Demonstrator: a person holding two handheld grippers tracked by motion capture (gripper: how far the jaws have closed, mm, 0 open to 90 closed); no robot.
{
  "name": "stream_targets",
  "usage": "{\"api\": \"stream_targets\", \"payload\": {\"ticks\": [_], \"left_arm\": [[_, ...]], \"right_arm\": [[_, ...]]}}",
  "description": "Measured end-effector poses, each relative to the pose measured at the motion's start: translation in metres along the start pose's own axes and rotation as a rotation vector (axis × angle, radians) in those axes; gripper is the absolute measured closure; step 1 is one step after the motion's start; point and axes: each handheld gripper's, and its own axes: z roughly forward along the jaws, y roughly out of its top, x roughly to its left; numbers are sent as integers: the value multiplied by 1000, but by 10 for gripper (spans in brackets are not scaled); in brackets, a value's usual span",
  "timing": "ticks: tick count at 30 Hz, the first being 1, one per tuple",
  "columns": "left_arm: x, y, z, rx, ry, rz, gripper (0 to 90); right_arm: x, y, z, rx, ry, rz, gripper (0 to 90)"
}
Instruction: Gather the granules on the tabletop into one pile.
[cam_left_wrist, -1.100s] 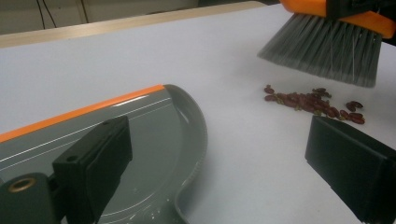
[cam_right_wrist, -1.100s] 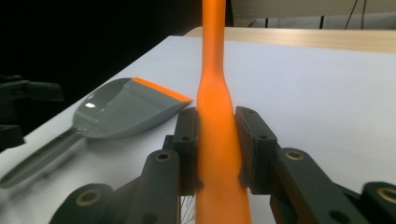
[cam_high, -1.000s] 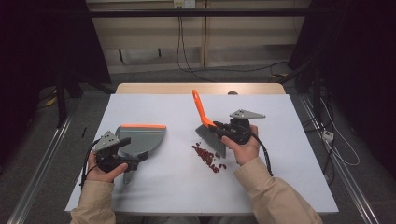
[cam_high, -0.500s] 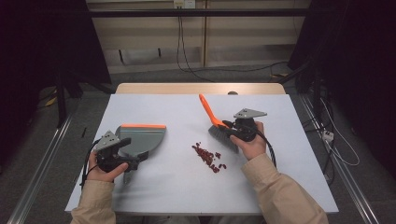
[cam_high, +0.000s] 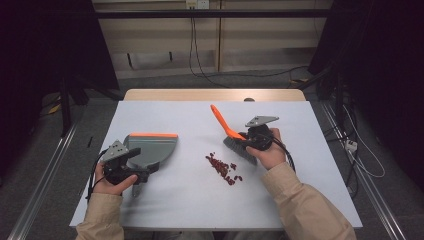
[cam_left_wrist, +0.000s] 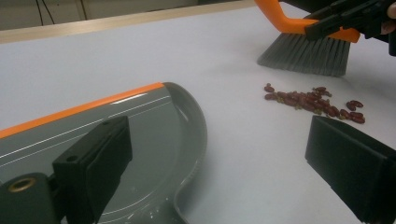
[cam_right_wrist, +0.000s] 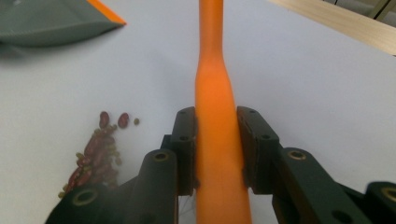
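Left tool (cam_high: 131, 167) grips the grey dustpan (cam_high: 150, 147) at its handle end, though its jaws look spread in the left gripper view, so I cannot tell whether it is clenched. Dustpan unmoved since a second ago. Red beans (cam_high: 222, 168) lie mid-worktop, between the tools. Right tool (cam_high: 250, 138), clenched on the orange brush (cam_high: 231, 135) handle, has shifted rightward off the beans; bristles now sit just behind the pile, ready to sweep toward the dustpan. Worktop (cam_high: 200, 200) is bare between them; edges well apart.
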Motion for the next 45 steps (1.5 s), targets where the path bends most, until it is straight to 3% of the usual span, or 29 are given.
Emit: {"api": "stream_targets", "payload": {"ticks": [5, 9, 11, 14, 16, 19, 24, 29, 35, 45], "left_arm": [[0, 0, 0, 1, 1, 0, 73], [0, 0, 0, 5, 2, 1, 72], [0, 0, 0, 3, 1, 1, 72], [0, 0, 0, 0, 2, 0, 73], [1, 0, 0, 0, 5, -5, 73], [1, 0, 1, 2, 4, -8, 72], [2, 0, 0, 1, 6, -7, 73], [3, 0, -2, -3, 13, -12, 73], [5, -1, -5, -8, 22, -16, 73], [4, -1, -4, -5, 25, -16, 73]], "right_arm": [[-3, 3, -2, 73, 32, -38, 696], [-5, 3, -2, 74, 55, -51, 702], [-7, 2, -2, 64, 69, -22, 705], [-8, 0, 0, 2, 106, -12, 706], [-7, 2, 3, -38, 125, -53, 706], [-9, 7, 12, -87, 178, -58, 706], [-7, 22, 33, -128, 226, -132, 706], [1, 33, 55, -98, 226, -318, 707], [14, 31, 52, -70, 285, -394, 706], [23, 20, 35, -52, 381, -421, 706]]}}
